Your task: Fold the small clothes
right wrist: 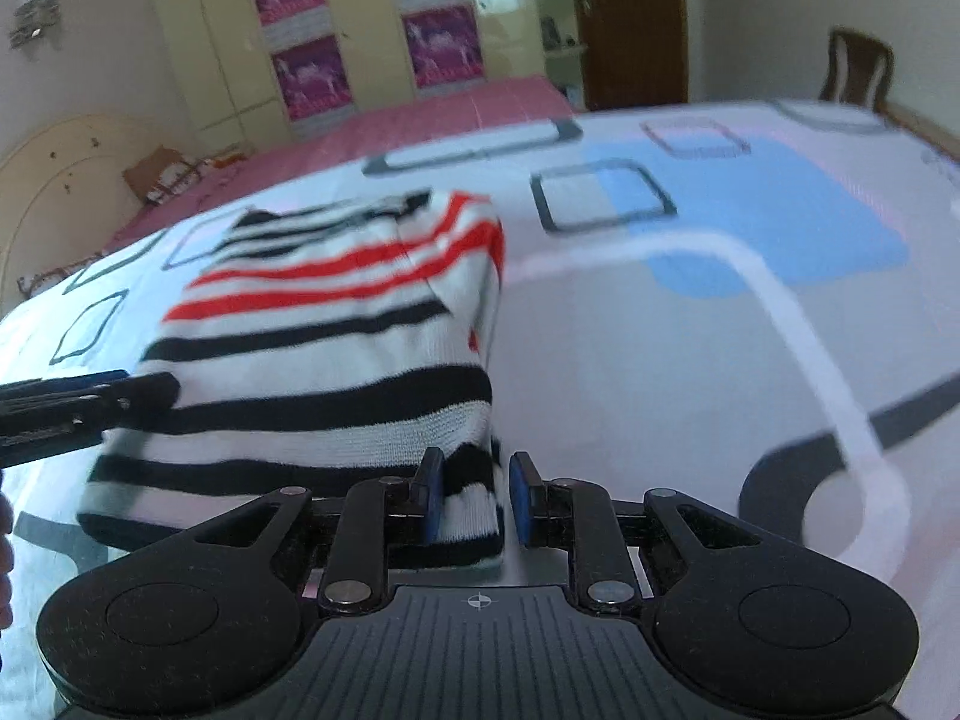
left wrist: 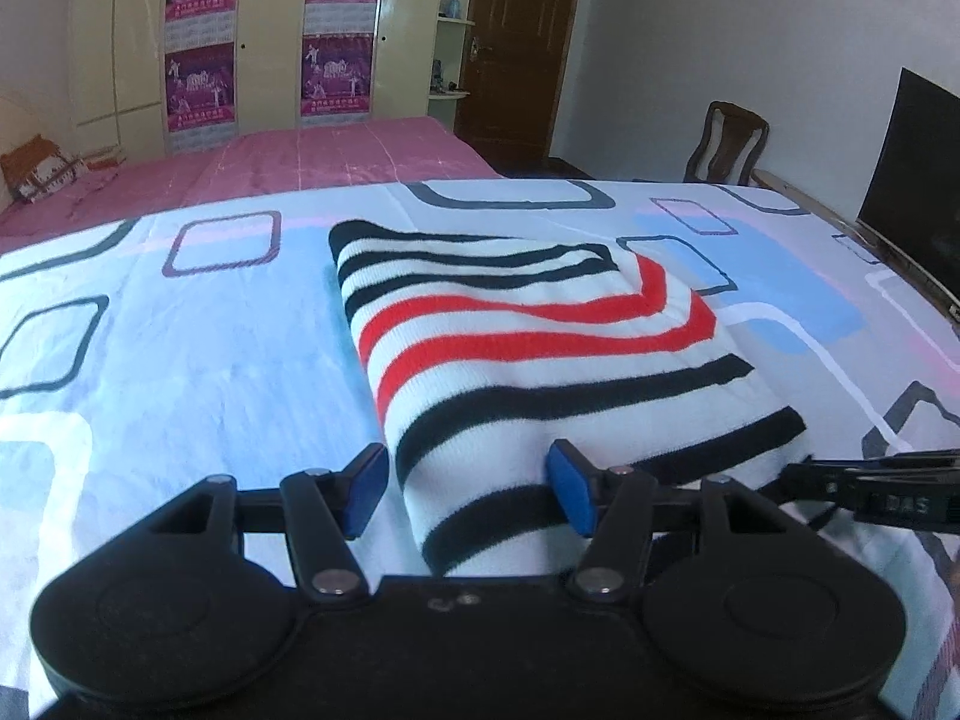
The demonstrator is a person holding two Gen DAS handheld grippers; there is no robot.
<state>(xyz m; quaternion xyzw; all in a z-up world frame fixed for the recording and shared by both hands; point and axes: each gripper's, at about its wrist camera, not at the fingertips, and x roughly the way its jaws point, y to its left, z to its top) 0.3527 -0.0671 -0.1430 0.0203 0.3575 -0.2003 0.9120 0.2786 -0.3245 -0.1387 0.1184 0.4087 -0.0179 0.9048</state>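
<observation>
1. The bed (left wrist: 180,372) with the sheet of squares fills most of both views, and I work on it.
2. The top (left wrist: 528,348), striped black, red and white, lies folded in the middle of the left view. In the right view it sits left of the middle.
3. Its long side runs from the bottom of the frame up toward the far end, away from both of my tools.
4. My left gripper (left wrist: 468,489) is at the bottom of its view. Its jaws stand about half open, one on each side of the near left corner of the top. The pads (left wrist: 367,489) do not press the cloth, so it holds nothing.
5. My right gripper (right wrist: 477,495) is at the bottom middle of its view. Its jaws are nearly closed on the near right corner, and I think they pinch it.
6. Both tools are at the near edge, so I think the next fold must go away from me, along the long side.
</observation>
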